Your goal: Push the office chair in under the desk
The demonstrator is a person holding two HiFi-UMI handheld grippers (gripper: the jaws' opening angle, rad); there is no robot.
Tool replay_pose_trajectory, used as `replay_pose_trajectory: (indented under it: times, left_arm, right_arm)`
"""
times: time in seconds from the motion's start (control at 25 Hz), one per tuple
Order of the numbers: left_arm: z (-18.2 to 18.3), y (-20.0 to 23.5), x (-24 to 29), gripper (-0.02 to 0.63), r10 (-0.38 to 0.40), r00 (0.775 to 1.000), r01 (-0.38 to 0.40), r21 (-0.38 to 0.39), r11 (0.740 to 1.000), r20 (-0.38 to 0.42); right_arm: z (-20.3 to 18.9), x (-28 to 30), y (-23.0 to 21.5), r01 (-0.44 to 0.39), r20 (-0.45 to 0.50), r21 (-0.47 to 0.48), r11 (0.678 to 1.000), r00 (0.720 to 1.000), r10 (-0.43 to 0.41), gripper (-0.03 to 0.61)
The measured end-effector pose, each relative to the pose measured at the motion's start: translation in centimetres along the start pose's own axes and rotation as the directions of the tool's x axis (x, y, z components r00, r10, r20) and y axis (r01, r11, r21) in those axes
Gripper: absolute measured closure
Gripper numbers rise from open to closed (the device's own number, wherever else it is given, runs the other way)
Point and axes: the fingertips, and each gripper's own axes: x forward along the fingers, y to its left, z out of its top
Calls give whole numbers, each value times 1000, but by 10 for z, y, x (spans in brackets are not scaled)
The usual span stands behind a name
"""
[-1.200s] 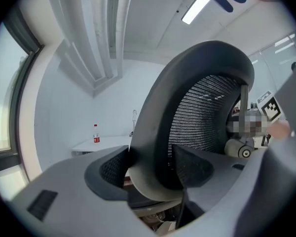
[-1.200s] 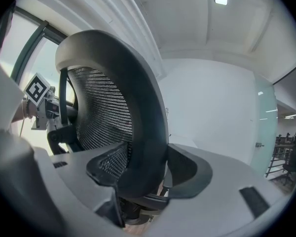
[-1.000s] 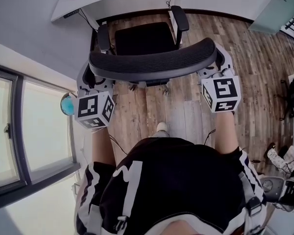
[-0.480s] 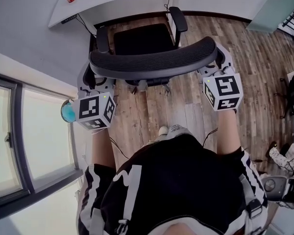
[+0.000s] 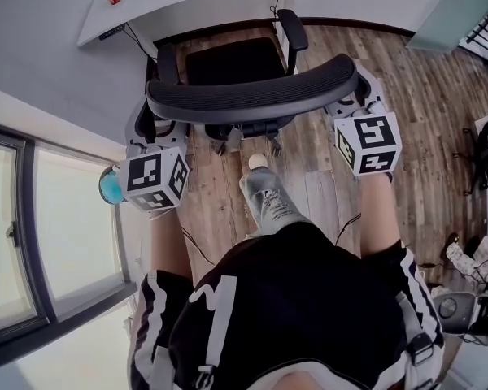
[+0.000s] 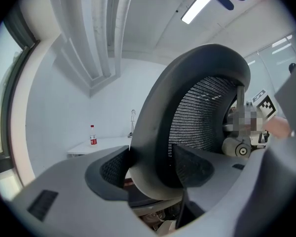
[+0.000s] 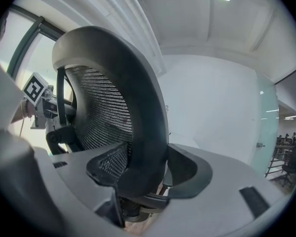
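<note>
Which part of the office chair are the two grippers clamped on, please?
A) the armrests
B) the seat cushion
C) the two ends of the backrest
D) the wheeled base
C: each gripper view shows the rim of the backrest pinched between the jaws, with the left gripper at its left end and the right gripper at its right end. The armrests are untouched.

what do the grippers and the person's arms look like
The left gripper and right gripper have light grey shells, broad curved fingers with dark textured pads. Each carries a white cube bearing black square markers. The person wears a black short-sleeved top with white stripes.
</note>
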Motion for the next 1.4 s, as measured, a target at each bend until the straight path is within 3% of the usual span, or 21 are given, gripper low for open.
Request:
replay_pose_trajectory:
  times: [1.4]
  left_arm:
    - [2, 24, 49, 339, 31, 1000, -31, -4, 1000, 4]
  right_arm:
    - [5, 56, -16, -15, 33, -6, 1000, 999, 15, 336]
